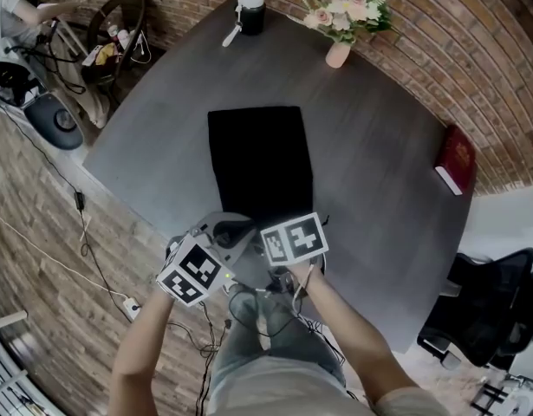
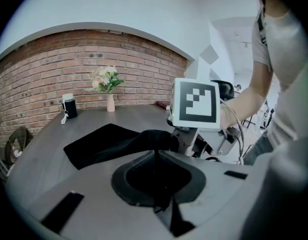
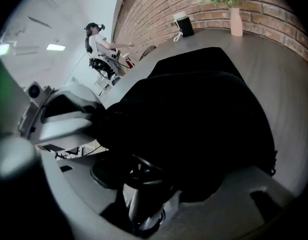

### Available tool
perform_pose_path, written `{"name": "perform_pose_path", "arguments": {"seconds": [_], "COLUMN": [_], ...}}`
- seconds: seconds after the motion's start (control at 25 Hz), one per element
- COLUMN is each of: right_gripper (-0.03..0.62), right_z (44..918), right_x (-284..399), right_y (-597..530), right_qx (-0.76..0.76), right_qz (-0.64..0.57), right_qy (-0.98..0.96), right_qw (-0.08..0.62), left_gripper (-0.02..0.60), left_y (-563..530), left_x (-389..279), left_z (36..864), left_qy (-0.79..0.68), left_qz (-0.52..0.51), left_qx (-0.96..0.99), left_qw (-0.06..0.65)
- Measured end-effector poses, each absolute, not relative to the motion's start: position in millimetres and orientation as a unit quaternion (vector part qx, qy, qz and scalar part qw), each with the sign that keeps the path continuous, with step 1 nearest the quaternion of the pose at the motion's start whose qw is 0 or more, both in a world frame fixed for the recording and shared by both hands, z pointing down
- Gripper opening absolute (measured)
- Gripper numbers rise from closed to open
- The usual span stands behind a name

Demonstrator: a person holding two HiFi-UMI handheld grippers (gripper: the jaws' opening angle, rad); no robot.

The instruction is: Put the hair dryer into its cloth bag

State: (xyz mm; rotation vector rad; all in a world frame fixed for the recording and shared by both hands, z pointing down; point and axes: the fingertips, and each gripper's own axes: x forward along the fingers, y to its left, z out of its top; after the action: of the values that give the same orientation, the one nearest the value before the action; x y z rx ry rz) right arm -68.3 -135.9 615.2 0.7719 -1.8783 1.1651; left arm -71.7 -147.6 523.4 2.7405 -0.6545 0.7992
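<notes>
I'm working the insertion step. My left tongs (image 2: 157, 159) are pinching shut on the near hem of the cloth bag (image 1: 259, 159), lifting its mouth off the tabletop (image 1: 370, 163). My right tongs (image 3: 146, 204) are gripping the hair dryer (image 3: 138, 179) w/ the jaws spread wide round its barrel, right at that mouth. Black cloth is draping over the dryer's far end, but I'm judging it barely in, since the rest of the bag is lying flat and looking empty. Next I'm needing to hold the hem raised & push the dryer lengthwise, deeper in (the cloth could bunch up ahead of it). Elsewhere, the vase (image 1: 339, 53) at the far edge is holding flowers (image 1: 344, 11); the lidded cup (image 1: 251, 11) isn't showing its contents.
</notes>
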Motion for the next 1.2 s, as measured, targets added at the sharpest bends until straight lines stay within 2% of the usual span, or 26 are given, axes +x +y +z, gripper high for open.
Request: {"name": "perform_pose_path", "arguments": {"seconds": [0.52,0.72,0.96,1.2], "right_gripper": [0.290,0.334,0.374,0.376], "right_z": [620.2,599.9,597.8,612.4], "right_x": [-55.5,-52.4,-42.8,-47.3], "right_y": [-146.6,-150.7,-124.3,-92.3], "right_qx": [0.354,0.381,0.387,0.385], "right_qz": [0.479,0.438,0.426,0.406], "right_qy": [-0.740,-0.762,-0.760,-0.754], "right_qw": [0.313,0.287,0.303,0.344], "left_gripper": [0.021,0.021,0.021,0.021], "left_y": [-146.8,-151.3,-150.2,-147.5], "left_x": [-75.8,-77.4,-79.0,-82.1], "left_z": [533.1,534.6,536.5,537.2], "left_qy": [-0.230,-0.237,-0.237,-0.236], "left_qz": [0.274,0.269,0.267,0.266], "left_qx": [0.926,0.925,0.925,0.926], "left_qw": [0.118,0.126,0.129,0.127]}}
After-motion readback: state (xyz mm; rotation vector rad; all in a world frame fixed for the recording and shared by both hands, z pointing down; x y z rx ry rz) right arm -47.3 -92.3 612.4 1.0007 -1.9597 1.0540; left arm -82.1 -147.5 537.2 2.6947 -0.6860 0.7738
